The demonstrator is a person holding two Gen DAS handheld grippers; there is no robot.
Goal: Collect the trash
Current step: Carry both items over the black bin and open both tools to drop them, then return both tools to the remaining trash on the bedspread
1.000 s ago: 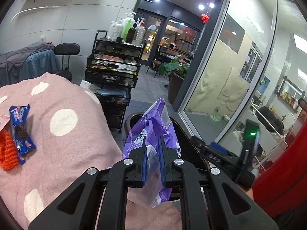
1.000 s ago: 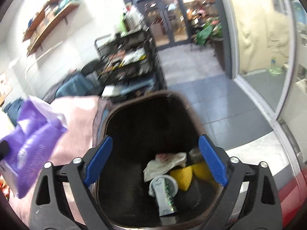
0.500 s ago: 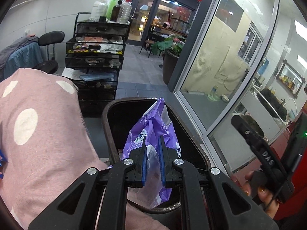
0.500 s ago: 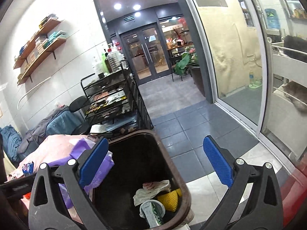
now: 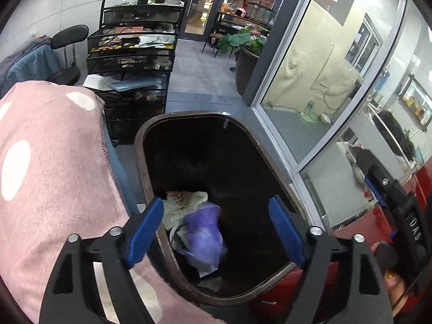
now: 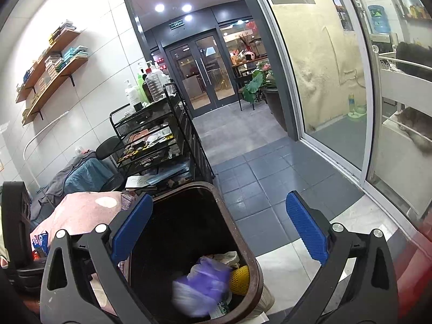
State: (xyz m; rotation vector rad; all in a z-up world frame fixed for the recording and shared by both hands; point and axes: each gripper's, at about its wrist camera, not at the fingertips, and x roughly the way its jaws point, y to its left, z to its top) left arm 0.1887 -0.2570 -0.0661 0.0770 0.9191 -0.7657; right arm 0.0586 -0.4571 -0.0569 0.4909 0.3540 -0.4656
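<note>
Left wrist view: the left claw (image 5: pixel 216 232) gapes wide above the bin (image 5: pixel 140 162), the purple bag (image 5: pixel 203 236) lying inside. The right claw (image 6: pixel 216 229) is spread apart too, holding nothing.

Bin mouth (image 5: pixel 259 148) open above; pink cloth (image 5: pixel 54 175) tight on left, wire cart (image 5: pixel 135 54) behind.

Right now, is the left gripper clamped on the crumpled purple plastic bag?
No. The left gripper is open, and the purple plastic bag lies loose inside the dark brown bin.

The bag (image 5: pixel 203 236) lies in the bin (image 5: pixel 151 183), right of the blanket (image 5: pixel 54 167), before the cart (image 5: pixel 135 51).
</note>
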